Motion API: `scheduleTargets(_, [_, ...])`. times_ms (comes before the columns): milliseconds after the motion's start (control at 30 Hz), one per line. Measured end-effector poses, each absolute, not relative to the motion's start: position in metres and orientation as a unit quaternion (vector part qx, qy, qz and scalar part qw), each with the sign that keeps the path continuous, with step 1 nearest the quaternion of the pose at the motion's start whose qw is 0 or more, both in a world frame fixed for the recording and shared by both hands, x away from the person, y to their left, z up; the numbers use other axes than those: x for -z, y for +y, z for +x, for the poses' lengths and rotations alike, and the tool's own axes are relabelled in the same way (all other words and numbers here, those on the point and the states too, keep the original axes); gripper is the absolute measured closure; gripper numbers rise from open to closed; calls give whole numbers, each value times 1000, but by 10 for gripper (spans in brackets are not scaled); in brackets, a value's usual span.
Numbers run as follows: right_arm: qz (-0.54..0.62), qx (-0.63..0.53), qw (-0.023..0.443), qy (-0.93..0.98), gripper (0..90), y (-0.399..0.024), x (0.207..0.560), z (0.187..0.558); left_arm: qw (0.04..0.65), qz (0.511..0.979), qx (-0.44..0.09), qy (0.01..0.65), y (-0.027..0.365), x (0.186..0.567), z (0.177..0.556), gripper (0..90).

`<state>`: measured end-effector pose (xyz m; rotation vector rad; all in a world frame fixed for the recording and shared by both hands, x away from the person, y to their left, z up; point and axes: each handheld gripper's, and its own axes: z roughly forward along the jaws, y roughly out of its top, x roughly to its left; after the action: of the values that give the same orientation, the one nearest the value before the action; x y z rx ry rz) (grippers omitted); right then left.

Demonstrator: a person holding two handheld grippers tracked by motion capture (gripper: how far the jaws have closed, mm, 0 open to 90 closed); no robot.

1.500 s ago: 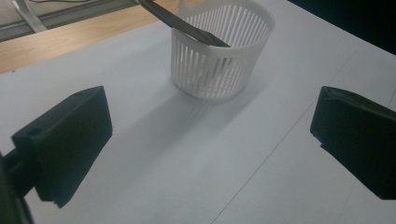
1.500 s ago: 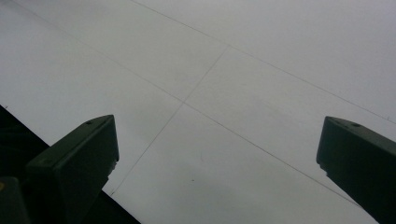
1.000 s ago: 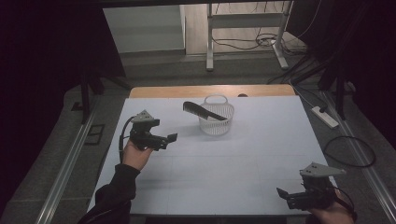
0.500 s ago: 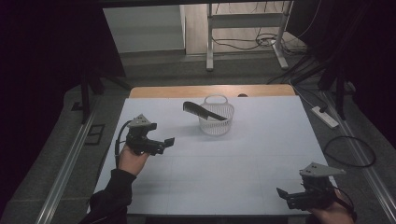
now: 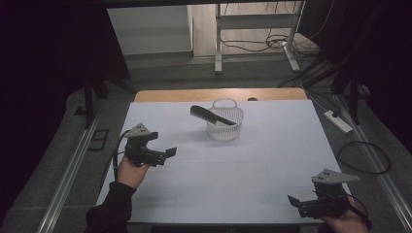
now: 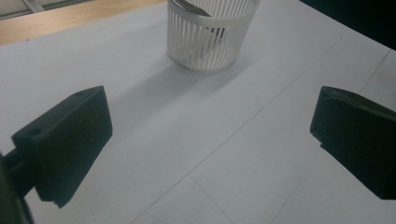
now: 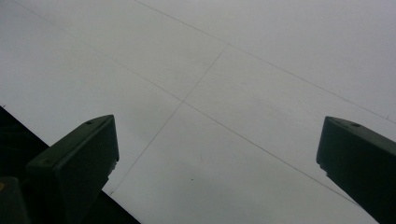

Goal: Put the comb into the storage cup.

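White bench (image 5: 252, 179): comb (image 5: 210, 114) lies across basket (image 5: 224, 127) rim. Left gripper (image 5: 167, 154) near basket, right gripper (image 5: 294, 203) well apart; both wide open, empty.

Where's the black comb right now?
In the high view the black comb lies across the rim of the white basket at the table's far middle, its handle poking out left, ahead of the open left gripper.

You've got a white table (image 5: 243, 170), thin seam lines across the top, bare wooden strip along the far edge. One item sits directly on it: white slatted basket (image 5: 224, 128), far centre, black comb (image 5: 209, 114) propped inside, sticking out over the rim.
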<state>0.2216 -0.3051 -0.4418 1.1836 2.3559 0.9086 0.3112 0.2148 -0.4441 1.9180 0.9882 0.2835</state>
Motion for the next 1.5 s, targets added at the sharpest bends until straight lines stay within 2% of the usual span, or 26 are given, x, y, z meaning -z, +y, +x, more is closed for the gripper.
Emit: scheduleTargets(1500, [418, -318, 177, 832, 0, -304, 442, 222, 454, 774, -128, 421, 241, 445, 258, 0])
